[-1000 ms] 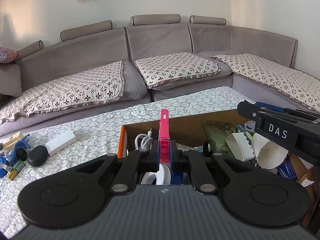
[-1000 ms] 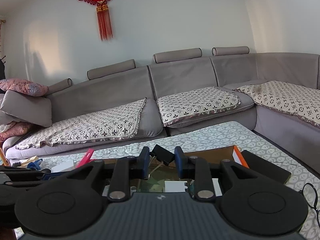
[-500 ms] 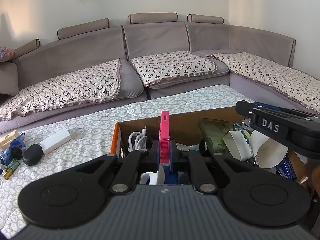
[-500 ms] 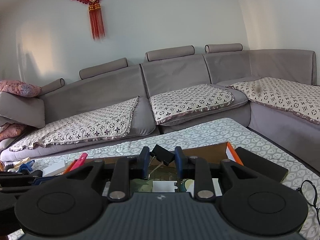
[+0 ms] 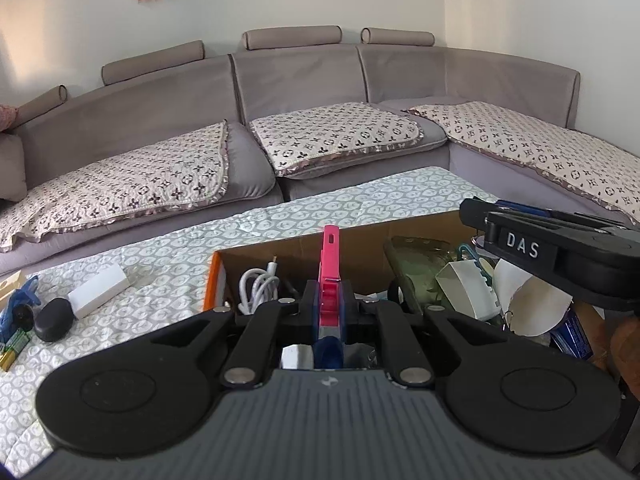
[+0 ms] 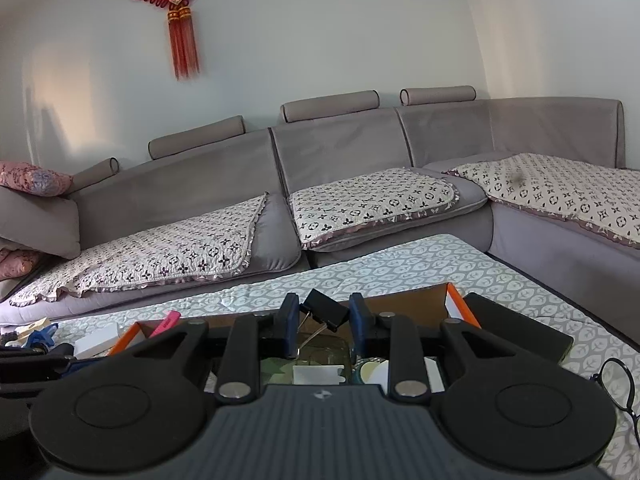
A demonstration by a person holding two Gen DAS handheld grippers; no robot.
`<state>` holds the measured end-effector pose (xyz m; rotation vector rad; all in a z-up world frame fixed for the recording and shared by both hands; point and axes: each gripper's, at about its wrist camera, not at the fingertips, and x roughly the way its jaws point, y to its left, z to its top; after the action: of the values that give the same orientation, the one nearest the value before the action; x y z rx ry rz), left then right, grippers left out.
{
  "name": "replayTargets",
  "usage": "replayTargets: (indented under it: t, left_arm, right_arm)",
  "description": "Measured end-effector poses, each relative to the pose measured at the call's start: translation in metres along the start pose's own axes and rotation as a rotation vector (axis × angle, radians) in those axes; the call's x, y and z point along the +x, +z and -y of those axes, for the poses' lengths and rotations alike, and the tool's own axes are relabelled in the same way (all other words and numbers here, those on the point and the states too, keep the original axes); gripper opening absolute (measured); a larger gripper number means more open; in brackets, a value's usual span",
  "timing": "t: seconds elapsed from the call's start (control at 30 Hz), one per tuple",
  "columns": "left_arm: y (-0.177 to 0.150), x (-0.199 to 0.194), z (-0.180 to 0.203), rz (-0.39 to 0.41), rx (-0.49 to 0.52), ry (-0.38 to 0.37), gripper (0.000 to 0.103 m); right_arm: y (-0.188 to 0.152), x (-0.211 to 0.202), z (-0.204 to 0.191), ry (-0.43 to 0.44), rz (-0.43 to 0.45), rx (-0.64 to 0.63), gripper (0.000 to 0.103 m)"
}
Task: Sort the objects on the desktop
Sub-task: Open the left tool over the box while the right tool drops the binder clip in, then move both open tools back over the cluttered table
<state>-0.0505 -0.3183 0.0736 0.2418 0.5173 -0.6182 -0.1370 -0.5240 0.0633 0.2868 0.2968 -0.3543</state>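
My left gripper [image 5: 329,304] is shut on a pink clip [image 5: 330,258] that sticks up above an open cardboard box [image 5: 280,246] with an orange rim. The box holds a white cable [image 5: 258,284], a green case [image 5: 416,264], white cups and other items. My right gripper [image 6: 324,318] is shut on a black binder clip [image 6: 325,314] and holds it over the same box [image 6: 454,300]. The pink clip also shows in the right wrist view [image 6: 166,320]. The right gripper's body shows at the right of the left wrist view [image 5: 560,256].
The box stands on a table with a patterned cloth [image 5: 160,264]. Left of it lie a white block [image 5: 98,290], a black oval case [image 5: 54,319], batteries [image 5: 14,348] and blue items. A black pouch [image 6: 516,332] and glasses [image 6: 618,380] lie to the right. A grey sofa stands behind.
Both grippers have drifted a little to the right over the box, still holding their clips. The items on the left of the table have slid toward the frame edge.
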Motion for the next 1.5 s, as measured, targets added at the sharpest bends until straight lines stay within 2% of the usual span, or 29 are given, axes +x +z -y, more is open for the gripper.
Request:
replayTargets:
  t: [0.1,0.13,0.17,0.23,0.3,0.33,0.37,0.4,0.47,0.57,0.67,0.7,1.0,1.17,1.5]
  left_arm:
    - [-0.002,0.0,-0.001,-0.001,-0.013,-0.028,0.016]
    - [-0.003,-0.001,-0.002,0.006,-0.022,-0.033,0.032]
    - [-0.004,-0.002,-0.002,0.014,-0.03,-0.036,0.057]
    - [-0.005,-0.006,-0.004,0.04,-0.047,-0.029,0.079]
    - [-0.006,-0.01,-0.006,0.056,-0.061,-0.039,0.085]
    - [-0.006,-0.011,-0.007,0.06,-0.066,-0.045,0.089]
    - [-0.006,-0.013,-0.007,0.065,-0.068,-0.045,0.093]
    - [-0.006,-0.015,-0.007,0.075,-0.07,-0.039,0.101]
    - [-0.005,-0.019,-0.008,0.091,-0.071,-0.031,0.103]
    - [-0.004,-0.023,-0.01,0.102,-0.074,-0.025,0.103]
    - [-0.005,-0.026,-0.013,0.11,-0.068,-0.022,0.103]
    - [-0.005,-0.027,-0.014,0.113,-0.067,-0.021,0.103]
    - [-0.01,-0.039,-0.039,0.117,-0.099,0.0,0.103]
    - [-0.014,-0.047,-0.056,0.119,-0.11,0.021,0.103]
    - [-0.024,-0.065,-0.1,0.09,-0.186,0.115,0.103]
  right_arm:
    - [0.0,0.002,0.0,-0.015,0.005,0.007,0.027]
    - [0.0,0.003,-0.001,-0.015,-0.002,0.006,0.029]
    - [-0.001,0.004,-0.002,-0.02,0.002,0.004,0.031]
    - [-0.004,0.003,-0.005,-0.026,0.004,-0.003,0.043]
    - [-0.004,0.001,-0.007,-0.029,0.02,-0.007,0.062]
    - [-0.004,-0.001,-0.008,-0.031,0.032,-0.006,0.067]
    - [-0.004,-0.003,-0.008,-0.033,0.043,-0.003,0.077]
    - [-0.003,-0.004,-0.008,-0.036,0.052,0.001,0.079]
    - [-0.001,-0.005,-0.01,-0.032,0.06,0.004,0.08]
    - [-0.001,-0.005,-0.013,-0.026,0.075,0.011,0.092]
    - [0.003,-0.007,-0.017,-0.015,0.094,0.013,0.095]
    - [0.004,-0.008,-0.02,-0.015,0.103,0.014,0.103]
    - [0.008,-0.011,-0.045,0.01,0.123,-0.002,0.103]
    - [0.012,-0.011,-0.062,0.015,0.091,-0.024,0.103]
    - [0.013,-0.012,-0.118,0.115,0.056,-0.077,0.103]
